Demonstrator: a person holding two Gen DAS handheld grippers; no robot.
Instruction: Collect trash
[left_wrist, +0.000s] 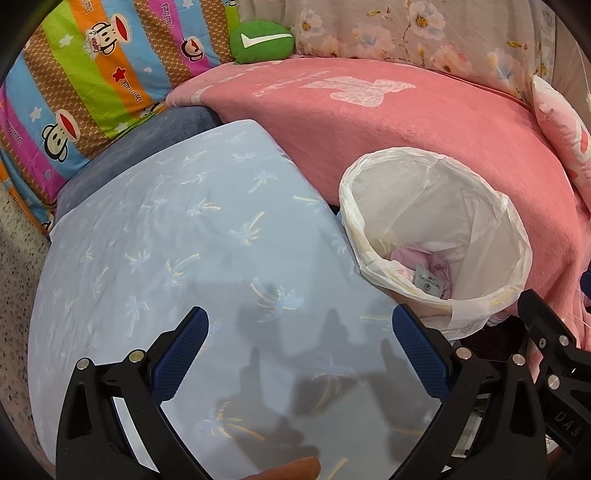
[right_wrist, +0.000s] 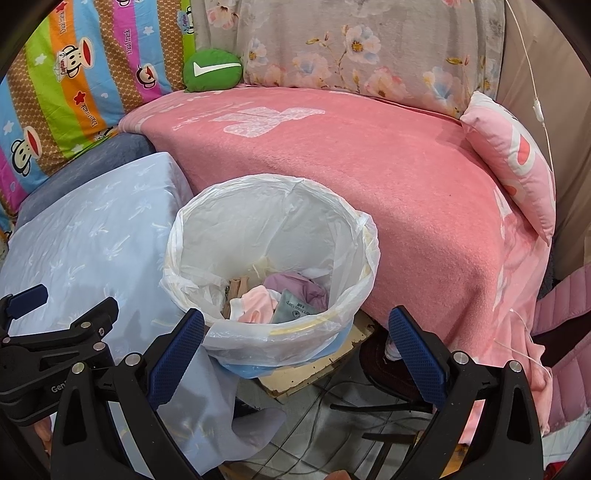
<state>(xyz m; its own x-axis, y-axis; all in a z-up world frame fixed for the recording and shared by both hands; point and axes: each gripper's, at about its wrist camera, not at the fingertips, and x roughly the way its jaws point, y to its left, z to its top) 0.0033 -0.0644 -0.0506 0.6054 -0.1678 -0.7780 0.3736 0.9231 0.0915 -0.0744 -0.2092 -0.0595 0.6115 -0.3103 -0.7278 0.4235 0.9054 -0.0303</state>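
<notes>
A trash bin lined with a white plastic bag (right_wrist: 271, 206) stands between a light blue cushion (right_wrist: 92, 236) and a pink blanket (right_wrist: 388, 177). Inside lie a grey packet (right_wrist: 295, 307), pink and purple wrappers (right_wrist: 255, 301) and brown scraps. The bin also shows in the left wrist view (left_wrist: 436, 206). My left gripper (left_wrist: 301, 347) is open and empty above the blue cushion (left_wrist: 177, 240), left of the bin. My right gripper (right_wrist: 295, 347) is open and empty just in front of the bin's near rim. The left gripper shows at the lower left of the right wrist view (right_wrist: 55, 332).
A striped cartoon-monkey quilt (right_wrist: 74, 81) and a green round cushion (right_wrist: 212, 71) lie at the back. A floral pillow (right_wrist: 369, 48) and a small pink pillow (right_wrist: 513, 158) sit behind and right. Cables and a board (right_wrist: 314, 373) lie on the floor below the bin.
</notes>
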